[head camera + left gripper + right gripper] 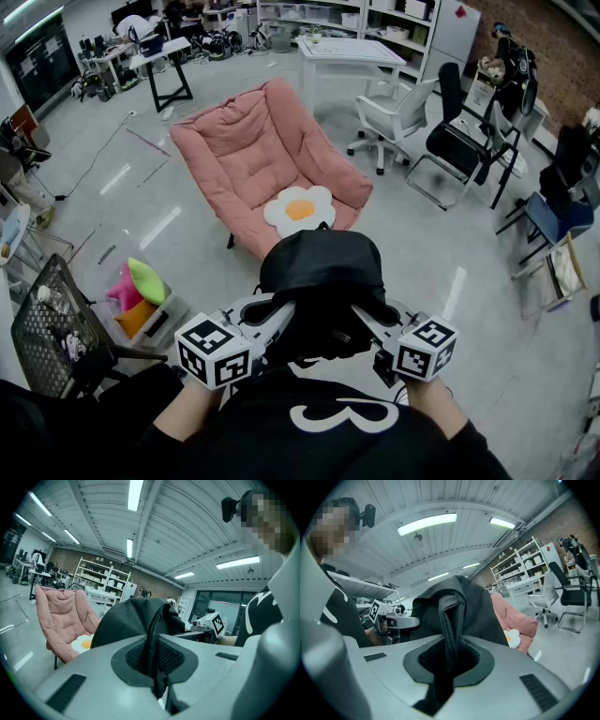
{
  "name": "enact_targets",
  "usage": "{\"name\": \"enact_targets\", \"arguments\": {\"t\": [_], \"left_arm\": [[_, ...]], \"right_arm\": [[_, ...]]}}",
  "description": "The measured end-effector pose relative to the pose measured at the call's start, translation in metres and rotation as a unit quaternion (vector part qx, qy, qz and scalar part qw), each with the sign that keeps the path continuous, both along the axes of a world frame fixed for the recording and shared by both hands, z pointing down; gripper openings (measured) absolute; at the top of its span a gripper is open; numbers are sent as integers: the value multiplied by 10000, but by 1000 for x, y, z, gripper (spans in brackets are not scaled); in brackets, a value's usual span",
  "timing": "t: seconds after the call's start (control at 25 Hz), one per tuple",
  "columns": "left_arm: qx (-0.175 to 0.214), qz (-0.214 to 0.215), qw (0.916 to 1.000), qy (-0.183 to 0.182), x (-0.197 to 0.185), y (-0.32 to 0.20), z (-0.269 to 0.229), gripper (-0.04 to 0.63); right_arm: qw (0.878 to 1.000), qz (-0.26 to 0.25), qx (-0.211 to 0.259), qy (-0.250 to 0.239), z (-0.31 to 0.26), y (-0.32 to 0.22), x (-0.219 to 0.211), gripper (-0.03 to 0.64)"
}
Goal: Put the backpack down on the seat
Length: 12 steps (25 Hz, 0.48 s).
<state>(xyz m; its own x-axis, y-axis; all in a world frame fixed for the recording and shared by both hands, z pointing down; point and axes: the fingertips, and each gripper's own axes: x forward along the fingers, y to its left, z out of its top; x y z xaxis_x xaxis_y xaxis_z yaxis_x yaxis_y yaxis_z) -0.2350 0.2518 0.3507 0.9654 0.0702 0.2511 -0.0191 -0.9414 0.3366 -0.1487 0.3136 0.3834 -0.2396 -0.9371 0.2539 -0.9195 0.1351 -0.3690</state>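
Backpack (323,281) of black fabric was held in the air close before the person's chest, carried by both tools and resting on no seat. The left hand-held gripper (279,316) was clamped tight on a black strap of the backpack; in the left gripper view the strap (153,644) ran straight down between the closed jaws of that gripper (157,667). The right hand-held gripper (363,316) was likewise closed on a woven black strap (450,620), which passed between its jaws (447,663) in the right gripper view. The pink padded folding chair (253,150) stood on the grey floor just beyond the backpack, facing the person. A white flower-shaped cushion with a yellow centre (298,210) lay at the front of its seat. In the head view the backpack's top edge overlapped that cushion. A white office chair (398,117) stood behind and to the right of the pink chair.
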Motion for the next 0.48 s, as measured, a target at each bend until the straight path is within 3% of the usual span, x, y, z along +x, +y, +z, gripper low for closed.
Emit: {"name": "enact_targets", "arguments": {"t": [0.48], "left_arm": [[-168, 346, 9992, -101, 44, -1, 16, 14]], "right_arm": [[9994, 337, -14, -58, 15, 2, 42, 42]]}}
